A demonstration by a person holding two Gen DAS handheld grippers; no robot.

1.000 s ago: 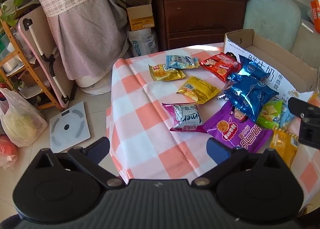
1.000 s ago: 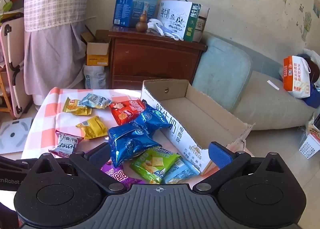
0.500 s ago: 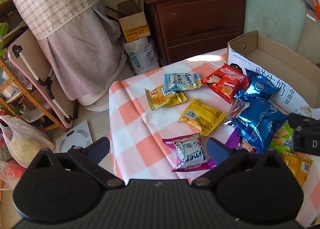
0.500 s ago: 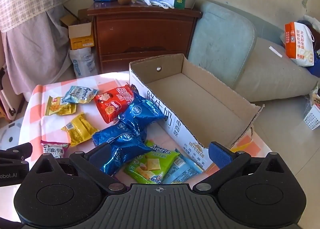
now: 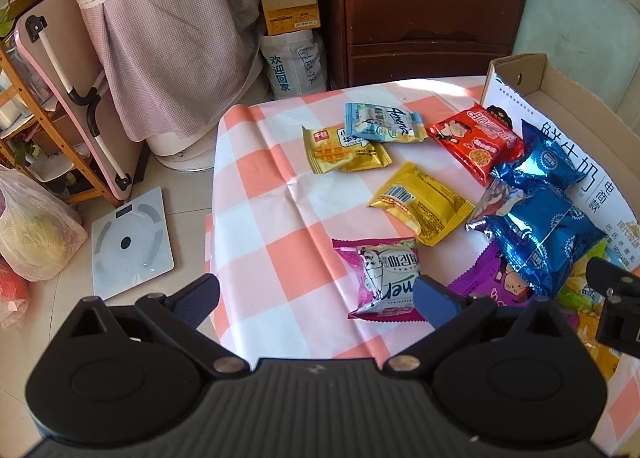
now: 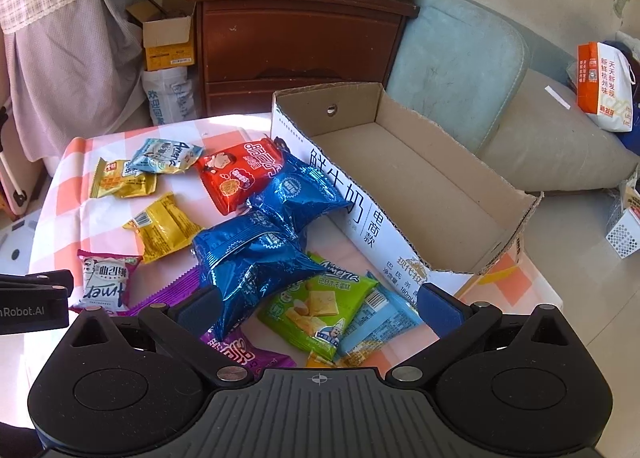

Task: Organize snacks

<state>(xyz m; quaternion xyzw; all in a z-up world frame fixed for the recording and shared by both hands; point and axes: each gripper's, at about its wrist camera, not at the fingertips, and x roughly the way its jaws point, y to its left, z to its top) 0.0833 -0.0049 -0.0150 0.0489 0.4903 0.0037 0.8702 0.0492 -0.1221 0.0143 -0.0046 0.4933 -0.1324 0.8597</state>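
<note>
**Both grippers empty over snack pile**

Left gripper (image 5: 316,296) and right gripper (image 6: 318,308) both spread wide, holding nothing. Snacks (image 6: 256,254) lie loose mid-table beside the box (image 6: 404,174), none inside.

Risk: blue bags overlap, so a pinch may grab two or skid foil off the table's near edge.

Only the right view shows the box floor; only the left view shows the table's left edge.

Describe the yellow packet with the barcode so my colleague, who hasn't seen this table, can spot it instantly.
Start at the open cardboard box on the checked tablecloth; the snacks lie scattered to its left. The yellow packet lies flat near the middle of that spread, between the blue foil bags and the table's edge. Unlike the other yellow pack, it shows a white barcode and plain text, not a waffle picture.
</note>
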